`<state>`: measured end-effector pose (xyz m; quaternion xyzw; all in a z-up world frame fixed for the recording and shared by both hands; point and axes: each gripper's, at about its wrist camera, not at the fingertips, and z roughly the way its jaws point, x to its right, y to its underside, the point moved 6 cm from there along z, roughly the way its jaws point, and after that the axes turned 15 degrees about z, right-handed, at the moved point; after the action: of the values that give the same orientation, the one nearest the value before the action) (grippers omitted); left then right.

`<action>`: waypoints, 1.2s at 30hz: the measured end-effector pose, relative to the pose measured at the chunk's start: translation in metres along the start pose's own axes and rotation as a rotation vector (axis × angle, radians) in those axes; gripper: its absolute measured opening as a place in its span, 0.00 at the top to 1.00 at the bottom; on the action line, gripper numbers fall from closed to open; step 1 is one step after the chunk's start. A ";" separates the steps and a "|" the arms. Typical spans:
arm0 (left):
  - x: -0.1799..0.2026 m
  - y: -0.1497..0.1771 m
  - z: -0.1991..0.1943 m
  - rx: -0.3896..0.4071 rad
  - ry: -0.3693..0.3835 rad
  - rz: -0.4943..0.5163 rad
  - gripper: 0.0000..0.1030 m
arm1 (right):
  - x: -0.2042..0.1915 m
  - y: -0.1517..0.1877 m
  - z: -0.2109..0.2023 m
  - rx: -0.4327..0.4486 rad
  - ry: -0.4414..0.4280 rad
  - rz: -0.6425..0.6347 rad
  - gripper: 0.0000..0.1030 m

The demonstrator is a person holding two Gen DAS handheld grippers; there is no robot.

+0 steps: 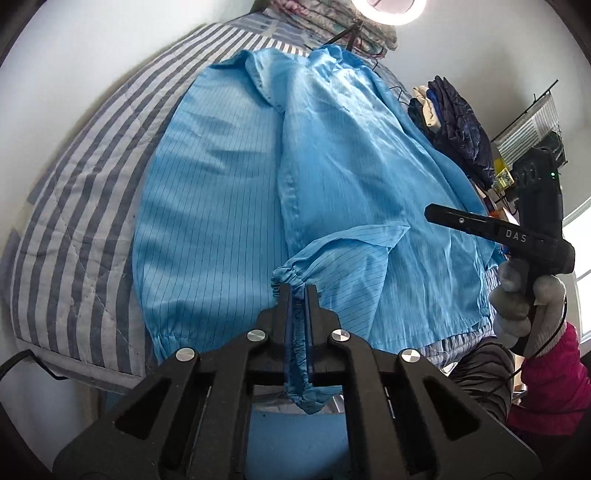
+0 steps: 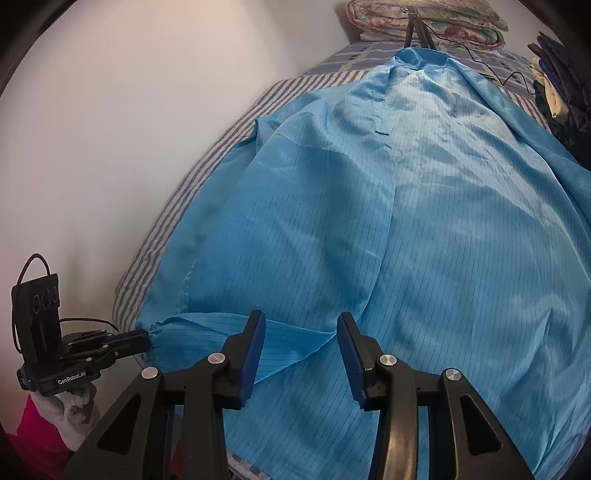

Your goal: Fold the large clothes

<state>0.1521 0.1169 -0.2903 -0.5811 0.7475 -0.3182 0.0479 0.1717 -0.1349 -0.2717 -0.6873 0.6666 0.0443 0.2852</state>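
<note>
A large light-blue pinstriped coat [image 1: 229,192] lies spread on a grey-and-white striped bed cover [image 1: 74,229], its collar [image 2: 421,59] at the far end. One sleeve [image 1: 351,258] is folded across the lower part of the coat. My left gripper [image 1: 298,291] is shut on that sleeve's gathered elastic cuff [image 1: 295,354]; in the right wrist view the left gripper [image 2: 147,341] pinches the cuff at the coat's near left corner. My right gripper [image 2: 301,325] hovers open just over the sleeve and hem, nothing between its blue pads [image 2: 255,339].
Folded floral quilts [image 2: 428,18] and a tripod leg [image 2: 410,33] stand at the bed's far end. A pile of dark clothes [image 1: 454,125] sits at the right edge. A white wall [image 2: 110,129] runs along the left. A gloved hand [image 1: 524,306] and pink sleeve [image 1: 554,376] are at the right.
</note>
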 end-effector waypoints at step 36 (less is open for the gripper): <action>0.023 0.029 0.017 -0.056 0.035 -0.017 0.55 | -0.071 -0.058 -0.022 0.030 0.016 -0.225 0.56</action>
<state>0.1279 0.0924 -0.3125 -0.5829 0.7519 -0.3075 0.0159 0.2117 -0.0844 -0.2025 -0.7539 0.5878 -0.0035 0.2935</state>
